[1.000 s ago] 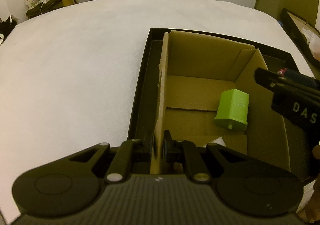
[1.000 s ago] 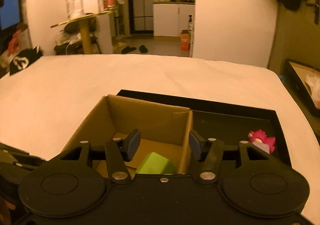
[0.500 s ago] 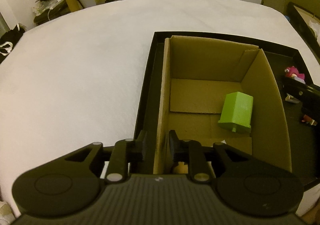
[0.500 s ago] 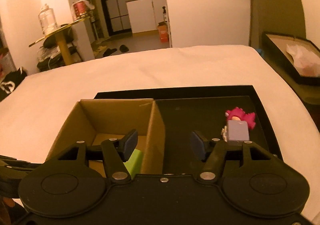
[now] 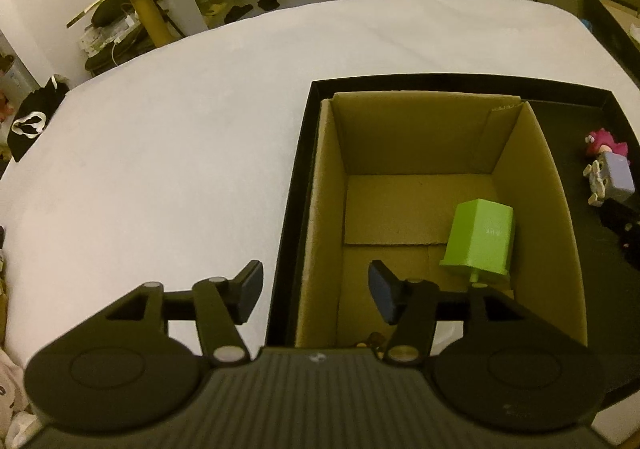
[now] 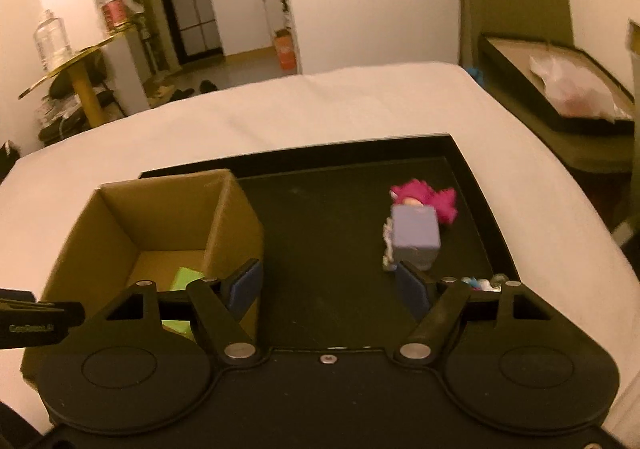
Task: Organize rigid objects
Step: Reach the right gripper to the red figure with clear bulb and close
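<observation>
The left claw (image 5: pixel 314 291) is opening, gripping nothing, its jaws astride the left wall of the one cardboard box (image 5: pixel 320 209). Just ahead and right in the box stands one green block (image 5: pixel 480 239). The right claw (image 6: pixel 328 285), also opening and empty, hangs over bare floor of the black tray (image 6: pixel 320 217); just beyond its right finger lie two toy figures, grey-purple (image 6: pixel 414 239) then pink (image 6: pixel 420 195). White table (image 5: pixel 180 129) lies open beyond.

Matt cardboard box (image 5: pixel 524 169), smooth green plastic block (image 5: pixel 480 237)
</observation>
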The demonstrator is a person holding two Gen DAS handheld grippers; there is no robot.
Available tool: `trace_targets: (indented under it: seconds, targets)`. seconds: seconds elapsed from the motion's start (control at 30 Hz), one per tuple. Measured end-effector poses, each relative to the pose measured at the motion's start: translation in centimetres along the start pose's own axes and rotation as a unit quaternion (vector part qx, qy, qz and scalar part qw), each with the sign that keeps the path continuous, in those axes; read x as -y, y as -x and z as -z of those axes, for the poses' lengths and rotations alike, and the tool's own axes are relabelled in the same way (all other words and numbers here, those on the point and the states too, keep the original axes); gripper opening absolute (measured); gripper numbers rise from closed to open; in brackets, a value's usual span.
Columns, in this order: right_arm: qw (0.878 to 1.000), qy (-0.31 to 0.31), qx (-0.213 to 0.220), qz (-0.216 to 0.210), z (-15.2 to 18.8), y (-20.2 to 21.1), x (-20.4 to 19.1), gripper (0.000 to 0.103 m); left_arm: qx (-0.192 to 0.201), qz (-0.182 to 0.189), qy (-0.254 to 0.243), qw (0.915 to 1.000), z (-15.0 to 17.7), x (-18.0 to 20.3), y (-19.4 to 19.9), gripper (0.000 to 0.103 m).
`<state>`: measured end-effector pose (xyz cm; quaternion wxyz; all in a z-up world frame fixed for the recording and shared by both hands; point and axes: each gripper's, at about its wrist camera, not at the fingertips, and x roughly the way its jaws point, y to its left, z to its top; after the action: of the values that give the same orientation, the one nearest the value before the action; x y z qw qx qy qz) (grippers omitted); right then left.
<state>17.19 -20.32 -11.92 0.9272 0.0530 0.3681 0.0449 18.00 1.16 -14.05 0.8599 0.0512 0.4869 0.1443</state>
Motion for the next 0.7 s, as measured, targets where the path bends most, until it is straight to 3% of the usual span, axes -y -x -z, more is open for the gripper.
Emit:
trace_targets:
  seconds: [0.3, 0.7]
  targets:
    - [0.995, -0.093, -0.034, 0.03, 0.2, -2.2, 4.6, 0.073, 0.001, -0.01, -0.016, 0.9998, -0.7, 1.4, -0.4, 0.059]
    - [0.975, -0.197, -0.079, 0.059, 1.0, -5.9, 9.1, 0.073, -0.002, -0.028, -0.011, 0.9995, -1.7, 0.8, -1.1, 0.059]
